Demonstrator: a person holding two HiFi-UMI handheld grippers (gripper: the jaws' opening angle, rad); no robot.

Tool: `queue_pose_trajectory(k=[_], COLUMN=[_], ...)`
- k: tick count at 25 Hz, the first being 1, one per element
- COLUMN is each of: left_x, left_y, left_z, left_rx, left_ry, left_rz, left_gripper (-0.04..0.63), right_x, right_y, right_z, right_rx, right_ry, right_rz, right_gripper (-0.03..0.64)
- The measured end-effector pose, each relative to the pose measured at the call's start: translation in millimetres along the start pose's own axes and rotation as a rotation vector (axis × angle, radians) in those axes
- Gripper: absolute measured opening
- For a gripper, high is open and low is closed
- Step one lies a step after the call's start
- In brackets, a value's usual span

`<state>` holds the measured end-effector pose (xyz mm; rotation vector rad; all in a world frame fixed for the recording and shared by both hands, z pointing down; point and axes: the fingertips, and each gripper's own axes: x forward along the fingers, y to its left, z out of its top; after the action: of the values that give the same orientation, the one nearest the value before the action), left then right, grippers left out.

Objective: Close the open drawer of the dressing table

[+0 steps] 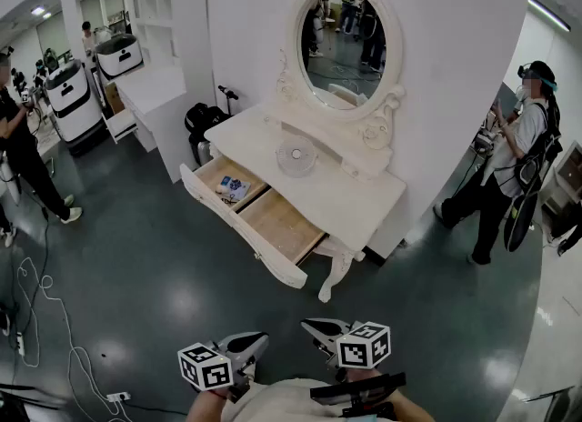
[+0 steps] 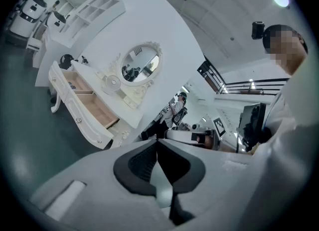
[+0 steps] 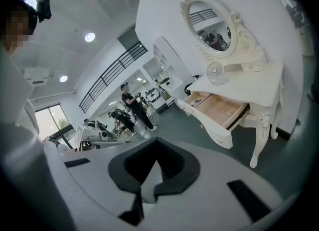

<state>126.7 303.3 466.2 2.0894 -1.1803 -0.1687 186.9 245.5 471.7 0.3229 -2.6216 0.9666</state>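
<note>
The white dressing table [image 1: 368, 195] with an oval mirror [image 1: 344, 36] stands against the wall ahead. Its wide drawer [image 1: 265, 218] is pulled out and shows a wooden inside in two parts; the left part holds a few small items [image 1: 233, 188]. A small round fan [image 1: 296, 155] sits on the tabletop. Both grippers are low and near me, well short of the drawer. The left gripper [image 1: 258, 339] and the right gripper [image 1: 311, 326] have their jaws together, holding nothing. The open drawer [image 2: 88, 101] lies far left in the left gripper view, and the drawer [image 3: 220, 108] sits right of centre in the right gripper view.
A person [image 1: 516, 161] stands right of the table. More people [image 1: 23, 152] and white machines [image 1: 75, 100] are at the far left. Cables [image 1: 44, 306] trail on the dark floor at left. A black bag [image 1: 204, 120] sits by the table's left end.
</note>
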Motion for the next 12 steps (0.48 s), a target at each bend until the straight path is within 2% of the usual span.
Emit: queue_pose_trajectory(k=[6, 12], left_x=[-13, -16], left_y=[25, 43], left_z=[29, 42], left_rx=[0.035, 0.039], left_ry=[0.024, 0.056], left_rz=[-0.028, -0.061], left_gripper=[0.011, 0.011], right_x=[33, 53], right_y=[10, 9], right_z=[14, 20], right_rx=[0.007, 0.034], right_ry=[-0.018, -0.022], right_rz=[-0.018, -0.045], right_gripper=[0.014, 0.014])
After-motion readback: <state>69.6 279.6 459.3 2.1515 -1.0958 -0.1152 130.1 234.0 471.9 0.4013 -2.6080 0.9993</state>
